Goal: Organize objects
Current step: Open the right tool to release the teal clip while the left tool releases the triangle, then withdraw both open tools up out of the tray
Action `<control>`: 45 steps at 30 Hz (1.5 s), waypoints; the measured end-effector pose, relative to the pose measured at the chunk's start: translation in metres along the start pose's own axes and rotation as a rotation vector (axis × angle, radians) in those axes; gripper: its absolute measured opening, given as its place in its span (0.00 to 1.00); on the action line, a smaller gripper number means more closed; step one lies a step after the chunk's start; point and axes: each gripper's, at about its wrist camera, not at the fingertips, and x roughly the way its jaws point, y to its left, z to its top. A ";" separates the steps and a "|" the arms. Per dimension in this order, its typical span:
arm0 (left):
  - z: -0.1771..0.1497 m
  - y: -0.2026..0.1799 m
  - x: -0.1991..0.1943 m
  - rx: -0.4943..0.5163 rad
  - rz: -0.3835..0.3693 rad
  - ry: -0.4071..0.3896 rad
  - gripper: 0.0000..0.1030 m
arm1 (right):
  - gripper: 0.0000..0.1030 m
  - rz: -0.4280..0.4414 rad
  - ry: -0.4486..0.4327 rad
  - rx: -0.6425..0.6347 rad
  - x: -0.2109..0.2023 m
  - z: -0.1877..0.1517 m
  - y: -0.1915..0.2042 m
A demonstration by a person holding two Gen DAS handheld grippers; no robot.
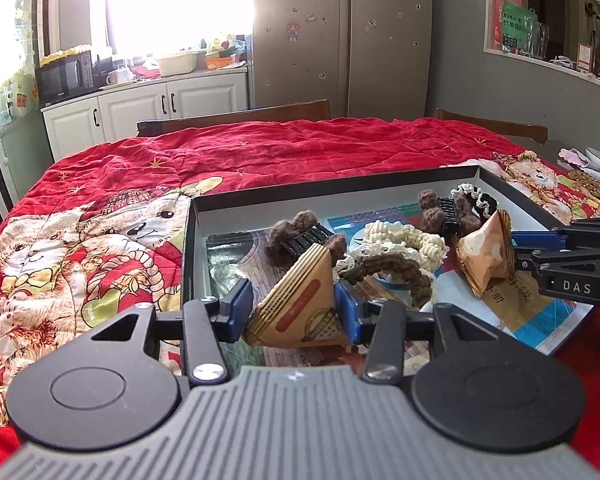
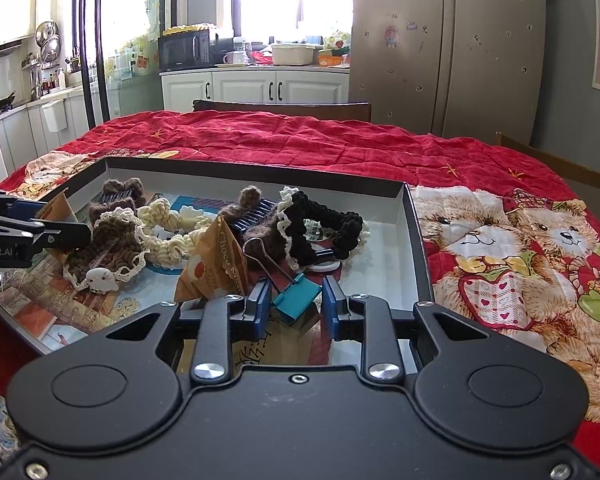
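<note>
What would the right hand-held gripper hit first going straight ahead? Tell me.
The teal binder clip, lying between the right hand-held gripper fingers. Past it, probably the brown fuzzy hair clip; depth is unclear.

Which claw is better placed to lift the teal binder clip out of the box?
Right claw: the teal metal binder clip lies between its fingers. Left claw brackets a tan triangular snack packet.
</note>
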 end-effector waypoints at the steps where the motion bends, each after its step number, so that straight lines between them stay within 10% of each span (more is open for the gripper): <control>1: 0.000 0.000 0.000 0.000 0.000 0.000 0.60 | 0.25 0.001 -0.001 0.001 0.000 0.000 0.000; 45: 0.003 -0.011 -0.030 -0.001 -0.018 -0.082 0.84 | 0.44 0.013 -0.044 0.067 -0.016 -0.002 -0.008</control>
